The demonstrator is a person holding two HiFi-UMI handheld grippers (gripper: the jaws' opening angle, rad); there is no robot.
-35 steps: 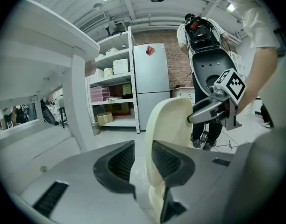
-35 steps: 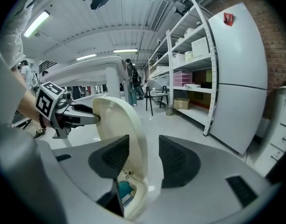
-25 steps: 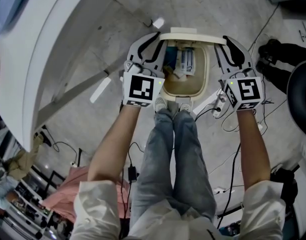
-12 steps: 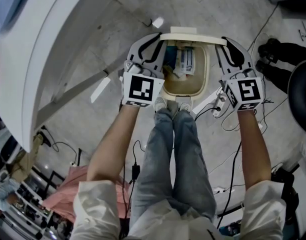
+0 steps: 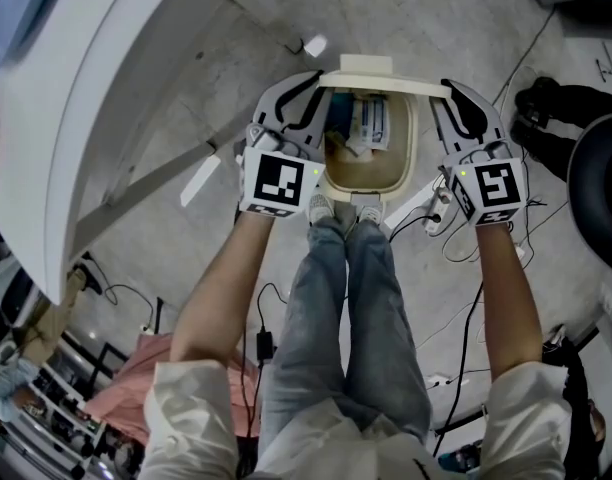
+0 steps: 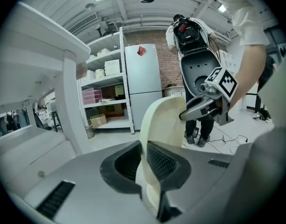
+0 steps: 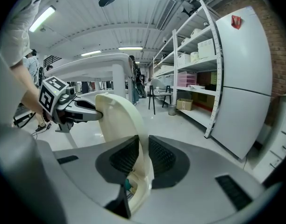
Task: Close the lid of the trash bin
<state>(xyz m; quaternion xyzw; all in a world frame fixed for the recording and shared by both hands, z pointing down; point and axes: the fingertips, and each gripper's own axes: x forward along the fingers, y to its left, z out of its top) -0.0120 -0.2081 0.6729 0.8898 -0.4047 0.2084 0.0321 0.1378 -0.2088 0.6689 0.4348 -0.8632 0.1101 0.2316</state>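
The lid [image 5: 381,68] of the trash bin [image 5: 415,143] stands raised at the bin's far edge, seen edge-on from above as a cream bar that spans from one gripper's tips to the other's. The left gripper [image 5: 322,82] pinches the lid's left side and the right gripper [image 5: 447,86] pinches its right side, so the lid sits between the two, just ahead of both marker cubes.

In the left gripper view the lid [image 6: 164,120] rises straight up out of the gap, and the ribbed pads [image 6: 164,162] press its thin rim from both sides; the jaws have just been closing and now stand almost together, clamped on that rim. The right gripper [image 6: 182,115] shows across from it, nipping the opposite edge. In the right gripper view the same holds: the lid [image 7: 119,120] curves up between the pads [image 7: 164,157], the jaws have just been closing and grip it with only the rim's thickness between them, and the left gripper [image 7: 98,113] bites the far edge.

Below and between the two grippers the bin's mouth lies open, with packets [image 5: 371,123] inside. Nearer the person than the grippers, two shoes [image 5: 346,208] stand at the bin's front. Cables [image 5: 456,238] trail over the floor beside the right gripper.
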